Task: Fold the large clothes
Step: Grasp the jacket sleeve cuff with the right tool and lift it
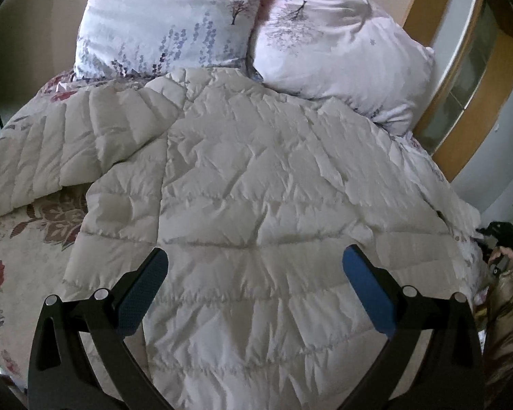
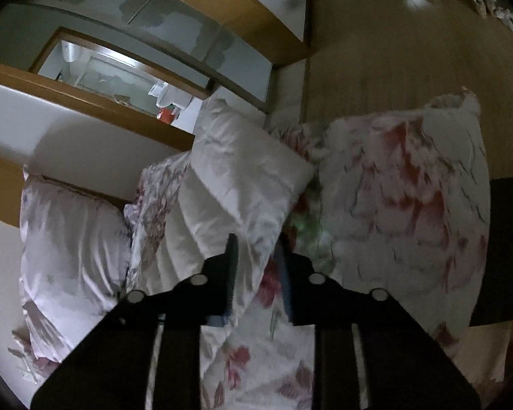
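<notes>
A large pale quilted down coat (image 1: 256, 184) lies spread flat on the bed, one sleeve (image 1: 68, 143) stretched to the left. My left gripper (image 1: 254, 256) hovers above its lower part, jaws wide open and empty. In the right wrist view, my right gripper (image 2: 256, 249) is shut on the coat's other sleeve (image 2: 236, 184) and holds it lifted off the bed, the cuff end pointing away from the camera.
Two floral pillows (image 1: 174, 24) (image 1: 338, 44) lean at the head of the bed. A floral bedspread (image 1: 24, 249) covers the mattress; it also shows in the right wrist view (image 2: 410, 205). A wooden-framed wardrobe (image 1: 461, 78) stands to the right. The bare floor (image 2: 393, 51) lies beside the bed.
</notes>
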{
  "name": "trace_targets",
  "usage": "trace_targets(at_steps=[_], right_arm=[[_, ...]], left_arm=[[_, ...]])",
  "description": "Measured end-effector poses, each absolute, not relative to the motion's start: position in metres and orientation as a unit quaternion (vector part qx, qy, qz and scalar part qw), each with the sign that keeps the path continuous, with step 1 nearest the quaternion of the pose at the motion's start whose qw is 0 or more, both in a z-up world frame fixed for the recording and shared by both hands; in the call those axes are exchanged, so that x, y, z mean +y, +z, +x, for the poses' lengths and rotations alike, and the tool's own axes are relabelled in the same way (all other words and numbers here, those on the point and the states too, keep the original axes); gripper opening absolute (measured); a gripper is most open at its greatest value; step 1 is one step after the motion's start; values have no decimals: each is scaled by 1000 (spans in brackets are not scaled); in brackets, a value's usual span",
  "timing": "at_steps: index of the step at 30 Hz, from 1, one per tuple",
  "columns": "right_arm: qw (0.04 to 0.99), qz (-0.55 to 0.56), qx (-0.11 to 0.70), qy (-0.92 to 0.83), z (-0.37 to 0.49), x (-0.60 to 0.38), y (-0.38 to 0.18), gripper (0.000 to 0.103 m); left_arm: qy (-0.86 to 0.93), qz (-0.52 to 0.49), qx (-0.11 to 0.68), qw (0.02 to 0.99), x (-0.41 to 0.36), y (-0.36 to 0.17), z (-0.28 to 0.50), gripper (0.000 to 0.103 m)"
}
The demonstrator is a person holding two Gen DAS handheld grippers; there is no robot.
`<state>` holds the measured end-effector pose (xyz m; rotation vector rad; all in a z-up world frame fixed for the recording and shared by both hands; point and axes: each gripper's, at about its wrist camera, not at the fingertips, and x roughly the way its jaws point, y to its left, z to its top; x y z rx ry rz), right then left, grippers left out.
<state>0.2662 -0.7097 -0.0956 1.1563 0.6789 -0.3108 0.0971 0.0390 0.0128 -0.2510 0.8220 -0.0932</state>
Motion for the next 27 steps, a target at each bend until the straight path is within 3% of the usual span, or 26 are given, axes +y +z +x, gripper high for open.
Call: trace_targets(at_steps=[7, 15, 20, 27], right_arm=[[800, 476, 314, -188, 291, -706, -86, 4], [901, 318, 263, -138, 302, -630, -3, 3], [942, 243, 231, 5, 291, -530, 57, 3], [927, 171, 268, 198, 273, -386, 70, 3]], left_arm=[[-62, -133, 402, 904, 43, 7, 106, 102], [-81, -163, 387, 904, 55, 15, 106, 102], [-79, -178, 376, 906, 65, 25, 108, 102], [-94, -237, 350, 901, 84, 40, 115, 102]])
